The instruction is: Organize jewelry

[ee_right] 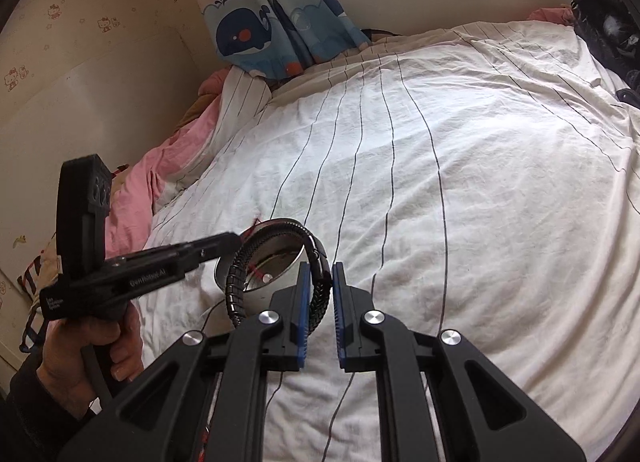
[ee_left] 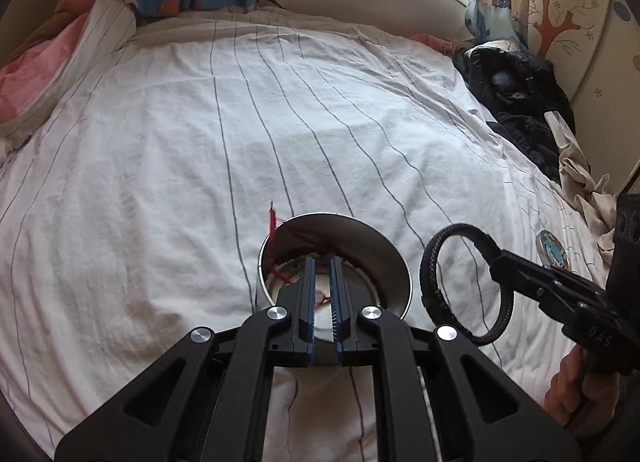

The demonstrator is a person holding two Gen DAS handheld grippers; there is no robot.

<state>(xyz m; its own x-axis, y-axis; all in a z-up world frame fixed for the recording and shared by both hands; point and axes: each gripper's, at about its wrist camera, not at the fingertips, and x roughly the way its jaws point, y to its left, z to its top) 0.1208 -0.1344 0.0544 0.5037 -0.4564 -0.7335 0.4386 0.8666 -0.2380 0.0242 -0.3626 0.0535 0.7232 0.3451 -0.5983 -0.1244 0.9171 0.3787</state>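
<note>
The right tongs [ee_right: 320, 294] grip a black bracelet [ee_right: 276, 266] just beside a steel bowl [ee_left: 360, 238] on the bed [ee_left: 200, 142]. The left tongs [ee_left: 322, 294], narrow and empty, hang over red cord [ee_left: 280, 270] in the bowl.

1. I see a white bedsheet [ee_left: 160, 166] with thin dark stripes.
2. I note a shiny silver metal bowl [ee_left: 384, 258] with a red cord [ee_left: 273, 222] over its rim.
3. I log a black braided bracelet [ee_left: 430, 290].
4. I see black grippers with blue pads [ee_right: 304, 294].
5. I count a blue whale-print curtain [ee_right: 256, 26], a pink blanket [ee_right: 160, 170] and a black jacket [ee_left: 516, 102].
</note>
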